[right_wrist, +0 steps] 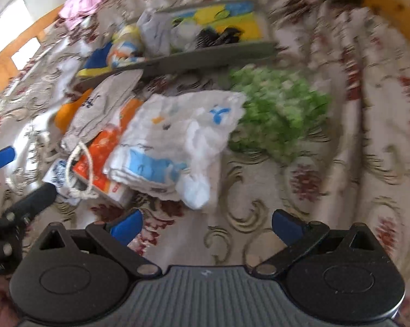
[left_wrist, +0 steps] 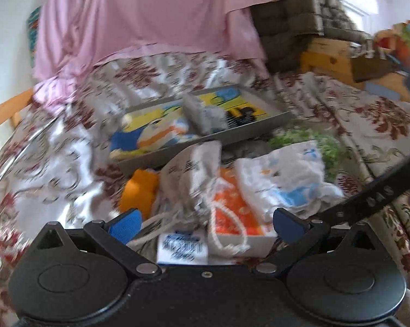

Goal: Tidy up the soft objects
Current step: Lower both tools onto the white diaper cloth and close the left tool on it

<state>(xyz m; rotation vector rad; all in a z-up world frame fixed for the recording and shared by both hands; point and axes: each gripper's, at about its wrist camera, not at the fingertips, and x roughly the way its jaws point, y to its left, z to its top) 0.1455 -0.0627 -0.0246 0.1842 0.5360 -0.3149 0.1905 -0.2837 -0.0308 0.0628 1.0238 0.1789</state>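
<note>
A heap of soft things lies on a floral bedspread: a white cloth with blue and orange prints, an orange packet, a grey drawstring pouch with a white cord, a fuzzy green cloth and an orange piece. Behind them sits a grey tray with a grey cloth and colourful items inside. My left gripper is open just above the pouch and packet. My right gripper is open over bare bedspread, short of the white cloth. Both views are blurred.
A pink sheet hangs at the back, a dark quilted cushion beside it. A yellow wooden box stands at the back right. Wooden bed rails run along the left. The left gripper's blue finger shows in the right wrist view.
</note>
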